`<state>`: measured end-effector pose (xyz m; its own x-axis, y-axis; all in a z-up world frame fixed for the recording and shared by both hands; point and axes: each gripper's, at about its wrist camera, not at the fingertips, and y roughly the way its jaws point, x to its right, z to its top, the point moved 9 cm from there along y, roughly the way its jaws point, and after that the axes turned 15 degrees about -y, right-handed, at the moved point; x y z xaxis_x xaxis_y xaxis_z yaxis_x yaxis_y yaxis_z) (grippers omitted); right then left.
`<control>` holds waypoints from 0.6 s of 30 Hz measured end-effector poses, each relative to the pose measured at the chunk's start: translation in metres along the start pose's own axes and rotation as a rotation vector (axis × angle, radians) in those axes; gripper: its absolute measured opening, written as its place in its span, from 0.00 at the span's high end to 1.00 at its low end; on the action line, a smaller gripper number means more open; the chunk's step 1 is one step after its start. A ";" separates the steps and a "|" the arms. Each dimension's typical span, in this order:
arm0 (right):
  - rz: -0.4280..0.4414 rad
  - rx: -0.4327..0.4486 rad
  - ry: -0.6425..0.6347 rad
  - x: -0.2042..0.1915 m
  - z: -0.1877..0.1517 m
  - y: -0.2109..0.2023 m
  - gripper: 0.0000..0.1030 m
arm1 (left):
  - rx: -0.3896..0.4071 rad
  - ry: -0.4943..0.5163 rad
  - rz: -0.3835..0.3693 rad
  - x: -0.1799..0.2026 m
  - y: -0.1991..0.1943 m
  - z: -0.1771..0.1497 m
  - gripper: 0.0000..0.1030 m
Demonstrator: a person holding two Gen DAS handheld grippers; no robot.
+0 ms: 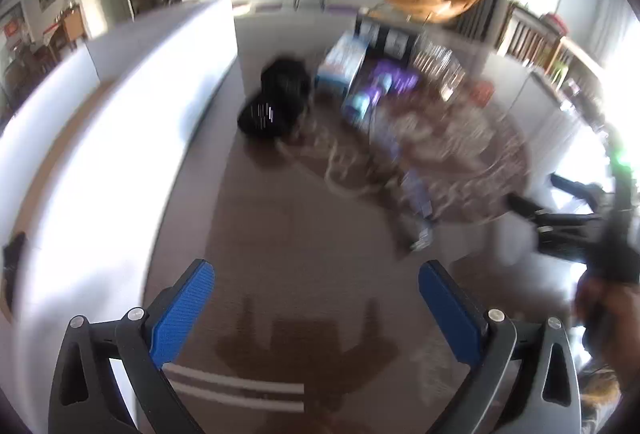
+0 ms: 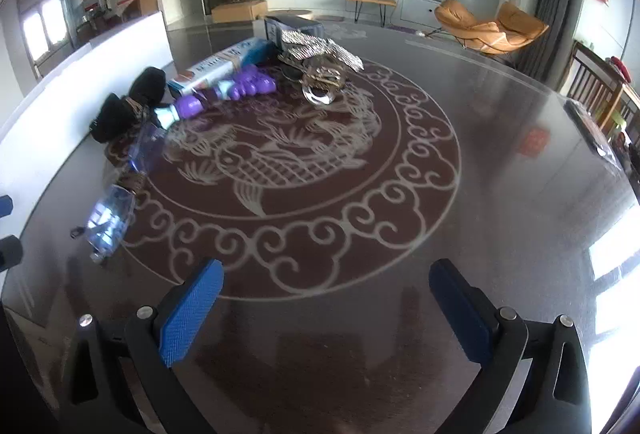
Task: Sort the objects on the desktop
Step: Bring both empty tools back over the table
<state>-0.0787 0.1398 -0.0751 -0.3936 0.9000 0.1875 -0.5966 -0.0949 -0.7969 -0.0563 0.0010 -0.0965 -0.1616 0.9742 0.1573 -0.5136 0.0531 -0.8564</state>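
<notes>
Diagonally — purple toy (image 2: pixel 224 90), handle near-left

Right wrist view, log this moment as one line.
left gripper: open, empty | right gripper: open, empty | purple toy, blue box: on table, untouched

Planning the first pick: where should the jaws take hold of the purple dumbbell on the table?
Probably at the narrow pale blue handle of the purple dumbbell, between its bulbous ends. It lies flat, slanting across the table, so come from above with the jaws across the handle; the box crowds its far side.
</notes>
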 end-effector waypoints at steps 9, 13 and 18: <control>0.008 -0.033 0.030 0.005 -0.009 0.002 0.00 | 0.038 0.015 0.013 -0.002 0.029 -0.005 0.00; -0.008 -0.039 0.049 0.007 -0.004 0.007 0.00 | 0.067 0.019 -0.001 -0.002 0.032 0.003 0.00; -0.015 -0.041 0.056 0.006 -0.002 0.010 0.00 | 0.069 0.022 -0.005 -0.002 0.027 0.002 0.00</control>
<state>-0.0859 0.1454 -0.0827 -0.3439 0.9238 0.1682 -0.5723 -0.0642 -0.8175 -0.0719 -0.0003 -0.1187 -0.1407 0.9786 0.1499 -0.5713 0.0434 -0.8196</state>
